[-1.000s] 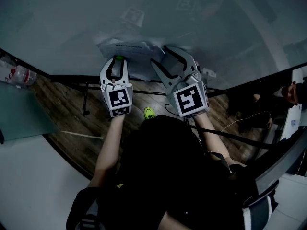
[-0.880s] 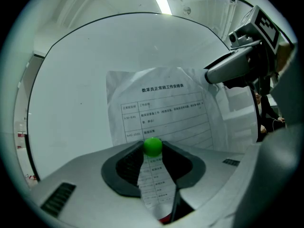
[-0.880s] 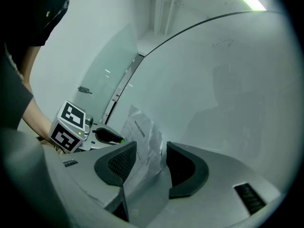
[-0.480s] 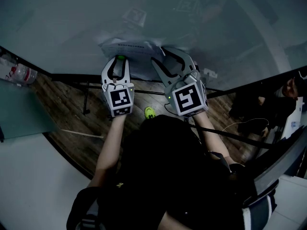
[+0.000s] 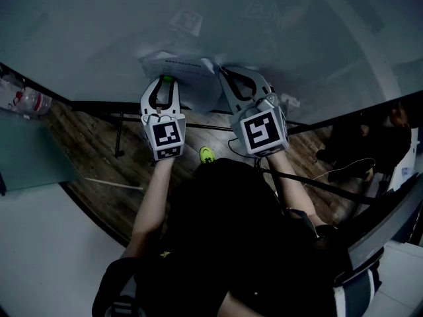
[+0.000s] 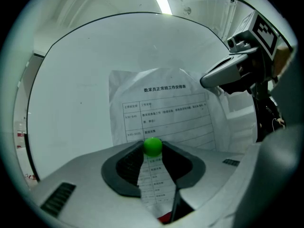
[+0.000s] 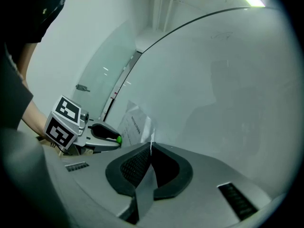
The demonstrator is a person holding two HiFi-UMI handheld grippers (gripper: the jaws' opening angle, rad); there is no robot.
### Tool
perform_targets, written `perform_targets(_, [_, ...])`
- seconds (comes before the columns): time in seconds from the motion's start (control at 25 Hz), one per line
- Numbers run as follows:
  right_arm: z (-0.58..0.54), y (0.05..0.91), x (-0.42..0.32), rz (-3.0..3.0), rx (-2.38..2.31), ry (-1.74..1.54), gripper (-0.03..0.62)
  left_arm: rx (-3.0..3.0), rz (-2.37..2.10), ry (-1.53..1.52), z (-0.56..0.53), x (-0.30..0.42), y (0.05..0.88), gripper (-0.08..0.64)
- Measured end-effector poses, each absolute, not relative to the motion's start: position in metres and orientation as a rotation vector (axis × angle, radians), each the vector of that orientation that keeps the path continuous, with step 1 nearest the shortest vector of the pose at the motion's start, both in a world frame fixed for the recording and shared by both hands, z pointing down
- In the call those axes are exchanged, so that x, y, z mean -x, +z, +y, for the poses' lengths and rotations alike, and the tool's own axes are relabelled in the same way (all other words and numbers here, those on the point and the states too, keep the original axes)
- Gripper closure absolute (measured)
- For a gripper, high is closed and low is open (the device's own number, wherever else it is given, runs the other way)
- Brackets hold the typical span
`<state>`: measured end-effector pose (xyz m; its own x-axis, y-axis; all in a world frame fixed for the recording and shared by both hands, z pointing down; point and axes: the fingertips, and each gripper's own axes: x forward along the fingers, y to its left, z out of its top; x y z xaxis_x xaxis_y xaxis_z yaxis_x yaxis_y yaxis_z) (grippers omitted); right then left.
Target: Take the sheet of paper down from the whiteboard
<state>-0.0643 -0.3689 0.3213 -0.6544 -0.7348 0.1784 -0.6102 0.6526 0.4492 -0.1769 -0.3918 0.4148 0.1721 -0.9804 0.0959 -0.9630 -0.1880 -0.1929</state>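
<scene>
A printed sheet of paper (image 5: 178,68) hangs on the whiteboard (image 5: 198,18). In the left gripper view the paper (image 6: 161,108) is pinned by a small green ball magnet (image 6: 152,146). My left gripper (image 5: 163,81) is shut on that magnet, its fingertips pinching it from both sides. My right gripper (image 5: 221,71) has just been closing and now pinches the sheet's right edge. In the right gripper view the paper (image 7: 135,122) runs between the closed pads of the right gripper (image 7: 151,148), lifted off the board there. The left gripper (image 7: 116,138) shows to the left.
The whiteboard's lower frame and stand bars (image 5: 119,107) run below the grippers over a wooden floor. A plastic bottle (image 5: 26,102) lies at the left. A small yellow-green object (image 5: 206,155) sits on the floor. A person (image 5: 390,127) stands at the right.
The right gripper's jaws went from wide open to closed on the sheet's right edge, which now bulges off the board. The left gripper stayed put on the magnet.
</scene>
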Motion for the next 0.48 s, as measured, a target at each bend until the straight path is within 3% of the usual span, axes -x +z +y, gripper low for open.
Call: perform_targets(0.48, [-0.3676, 0.3225, 0.0625, -2.553, -1.068, -0.457, 0.574, 2.33, 1.945, -0.309, -0.3914, 0.1782, 0.416, 0.411])
